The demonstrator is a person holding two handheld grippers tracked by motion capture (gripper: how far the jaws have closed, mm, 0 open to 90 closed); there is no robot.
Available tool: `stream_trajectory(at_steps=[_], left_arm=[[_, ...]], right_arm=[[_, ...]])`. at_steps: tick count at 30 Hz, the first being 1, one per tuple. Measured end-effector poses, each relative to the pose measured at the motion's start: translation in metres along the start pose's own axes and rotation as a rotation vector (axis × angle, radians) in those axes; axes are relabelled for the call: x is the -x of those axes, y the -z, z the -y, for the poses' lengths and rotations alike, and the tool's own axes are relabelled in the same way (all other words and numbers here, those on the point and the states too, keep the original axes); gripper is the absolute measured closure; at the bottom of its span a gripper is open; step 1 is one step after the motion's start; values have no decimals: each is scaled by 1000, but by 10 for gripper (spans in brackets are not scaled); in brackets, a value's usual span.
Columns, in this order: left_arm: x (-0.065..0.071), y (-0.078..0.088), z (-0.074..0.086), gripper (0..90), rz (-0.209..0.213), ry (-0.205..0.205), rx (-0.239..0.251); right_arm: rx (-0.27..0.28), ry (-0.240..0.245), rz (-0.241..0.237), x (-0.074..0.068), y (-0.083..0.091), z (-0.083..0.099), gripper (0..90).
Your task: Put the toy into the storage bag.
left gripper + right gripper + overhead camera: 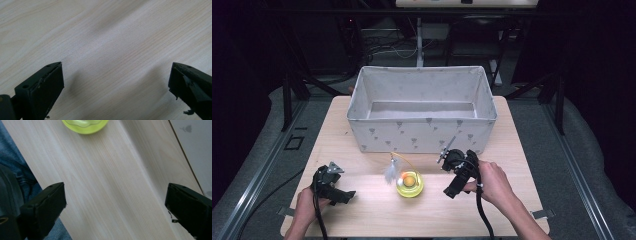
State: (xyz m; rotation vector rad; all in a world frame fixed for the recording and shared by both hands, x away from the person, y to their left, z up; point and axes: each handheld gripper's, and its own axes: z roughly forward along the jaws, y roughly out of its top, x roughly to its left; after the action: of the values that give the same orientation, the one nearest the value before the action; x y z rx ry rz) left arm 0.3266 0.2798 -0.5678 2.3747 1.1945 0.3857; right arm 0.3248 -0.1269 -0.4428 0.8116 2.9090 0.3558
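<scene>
A yellow-green round toy [410,184] with an orange ball in it and a white feather [390,172] on a thin wire lies on the wooden table [377,210], in front of the fabric box. My right gripper [447,175] is just right of the toy, open and empty; its own view shows the toy's edge [85,125] at the top. My left gripper [328,176] hovers near the table's front left, open over bare wood [112,50], well apart from the toy.
A large grey fabric box [422,135] with a small printed pattern stands at the back of the table, open on top. Its wall [197,150] shows at the right of the right gripper view. Dark stands and cables lie beyond the table.
</scene>
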Motion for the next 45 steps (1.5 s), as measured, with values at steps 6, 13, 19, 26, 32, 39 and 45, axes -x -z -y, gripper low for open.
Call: stream_trajectory(at_steps=[6,13,19,26,32,39,45], left_arm=[[0,0,0,1,2,-2,-2],[0,-1,0,2,3,-4,-1],[0,-1,0,2,4,-1,-2],[0,-1,0,2,2,-4,-2],[0,-1,0,1,3,-6,-3],[0,-1,0,2,3,-7,-8],[0,-1,0,2,4,-8,-8]], right_arm=[[37,50,-23,-7,6,-22,2],[33,112,-32,-15,7,-48,2],[46,152,-49,-21,7,-70,137],[67,196,-31,-28,12,-88,364],[57,226,-21,-32,12,-96,521],[38,247,-16,-35,12,-103,640],[24,267,-11,-38,12,-107,814]])
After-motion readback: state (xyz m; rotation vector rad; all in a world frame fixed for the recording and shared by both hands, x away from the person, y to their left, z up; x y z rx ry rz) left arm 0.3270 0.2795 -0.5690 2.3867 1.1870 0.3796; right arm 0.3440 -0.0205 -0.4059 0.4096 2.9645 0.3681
